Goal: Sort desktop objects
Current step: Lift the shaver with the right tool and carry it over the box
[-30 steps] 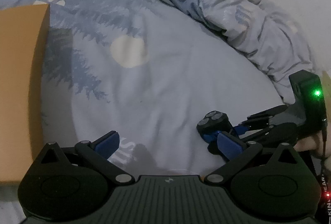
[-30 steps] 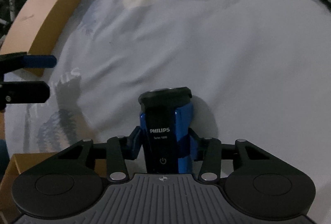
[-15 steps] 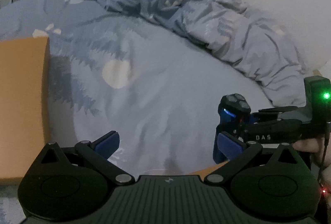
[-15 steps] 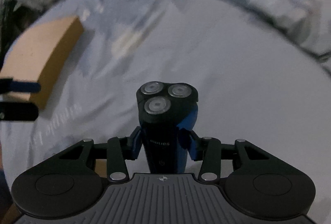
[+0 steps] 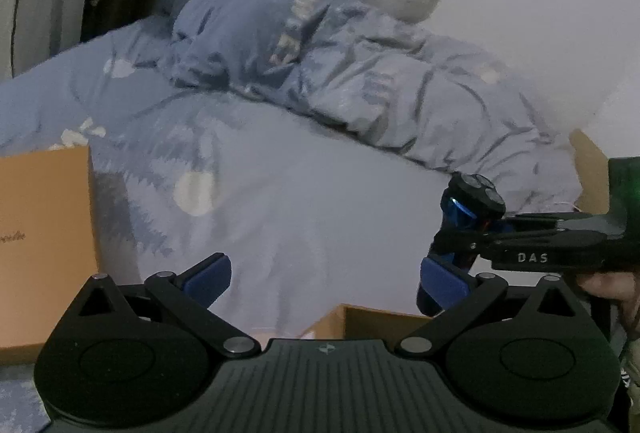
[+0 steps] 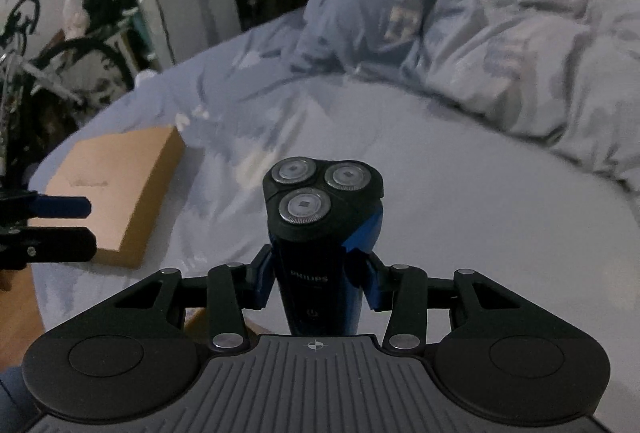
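My right gripper [image 6: 316, 287] fingers clamp the Philips shaver [image 6: 320, 233] upright; the open box [image 5: 372, 317] lies below, left gripper [image 5: 324, 279] fingers spread, empty.

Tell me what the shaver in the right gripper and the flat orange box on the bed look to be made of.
Shaver: glossy black and blue plastic body by its sheen; three round heads look like brushed metal foil, silvery and finely textured.
Flat orange box: matte cardboard or paperboard, judging by its dull surface and crisp edges; dim light leaves that open.
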The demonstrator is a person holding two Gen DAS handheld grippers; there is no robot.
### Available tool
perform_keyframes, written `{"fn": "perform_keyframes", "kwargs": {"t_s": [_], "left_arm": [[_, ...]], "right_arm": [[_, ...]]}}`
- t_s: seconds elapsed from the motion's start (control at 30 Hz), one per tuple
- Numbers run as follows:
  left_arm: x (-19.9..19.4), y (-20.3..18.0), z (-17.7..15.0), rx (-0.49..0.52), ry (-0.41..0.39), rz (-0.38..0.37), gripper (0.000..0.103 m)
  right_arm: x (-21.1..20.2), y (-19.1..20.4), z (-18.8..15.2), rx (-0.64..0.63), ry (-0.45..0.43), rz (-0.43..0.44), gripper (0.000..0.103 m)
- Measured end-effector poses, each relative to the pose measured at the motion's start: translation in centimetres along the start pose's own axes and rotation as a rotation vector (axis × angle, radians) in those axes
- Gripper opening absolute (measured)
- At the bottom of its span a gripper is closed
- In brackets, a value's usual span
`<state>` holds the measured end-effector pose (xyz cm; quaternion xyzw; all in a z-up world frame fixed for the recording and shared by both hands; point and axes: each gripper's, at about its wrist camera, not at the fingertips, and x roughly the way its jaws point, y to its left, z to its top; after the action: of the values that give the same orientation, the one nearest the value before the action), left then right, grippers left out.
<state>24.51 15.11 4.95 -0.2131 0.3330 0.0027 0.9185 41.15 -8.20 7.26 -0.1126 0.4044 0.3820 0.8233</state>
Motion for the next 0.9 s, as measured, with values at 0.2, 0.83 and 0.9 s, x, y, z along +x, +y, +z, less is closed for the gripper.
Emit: {"fn": "perform_keyframes", "kwargs": {"t_s": [0.2,0.83,0.9], "left_arm": [[-3.3,-2.9,-0.1,0.042,-0.043,-0.025,0.103],[-12.1,-7.7,-3.5,0.130,-0.128,-0.116,0.103],[-12.4,-7.8,-4.2,0.135,-0.124,-0.121,0.103]], "right_arm": [[-6.5,0.9,-0.8,0.009,-0.079,-0.013,0.048],[-19.9,4.5,-8.6,0.049,-0.123,-0.074,0.048],[-20.1,4.8,-9.7,0.055,-0.112,-0.077,0.048]]}}
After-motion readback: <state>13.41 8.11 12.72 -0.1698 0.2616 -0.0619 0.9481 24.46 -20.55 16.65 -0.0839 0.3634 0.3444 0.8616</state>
